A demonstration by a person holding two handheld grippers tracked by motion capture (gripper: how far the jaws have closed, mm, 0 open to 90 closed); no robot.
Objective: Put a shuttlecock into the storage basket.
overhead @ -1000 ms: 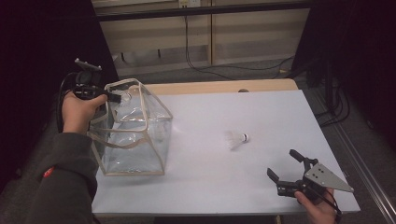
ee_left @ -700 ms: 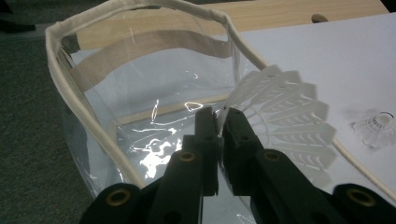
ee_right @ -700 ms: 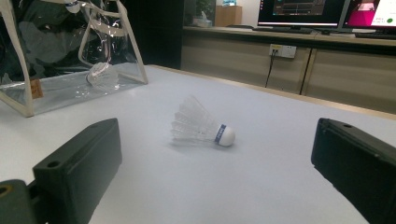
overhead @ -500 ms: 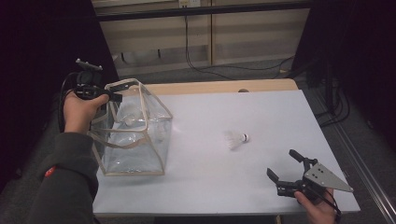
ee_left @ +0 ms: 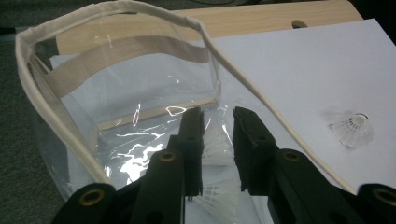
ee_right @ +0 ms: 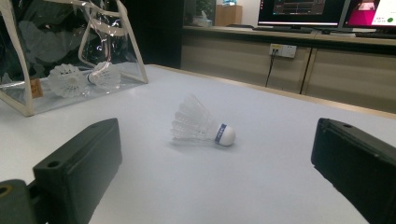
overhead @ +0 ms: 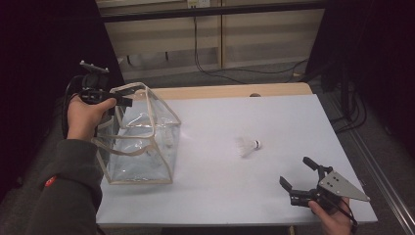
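Observation:
A clear plastic bag (overhead: 132,87) with beige trim stands open at the table's left. My left gripper (overhead: 125,103) hovers at its top rim. In the left gripper view its jaws (ee_left: 218,114) have just been opening and stand apart over the bag's mouth (ee_left: 42,107), with nothing pinched between them. Two white shuttlecocks (ee_left: 215,144) lie on the bag's floor (ee_right: 65,79). A third shuttlecock (overhead: 248,146) lies on its side on the white table. My right gripper (overhead: 296,171) rests low at the front right, open, aimed at that shuttlecock (ee_right: 201,123).
The white tabletop (overhead: 244,112) ends in a wooden strip (overhead: 220,91) at the back. Behind it run a low wall with cables (overhead: 195,44) and monitors (ee_right: 303,11). A dark sleeve (overhead: 68,191) comes in at the lower left.
Both hands and the loose shuttlecock have stayed where they were. From the high view I make out no clear difference at the bag.

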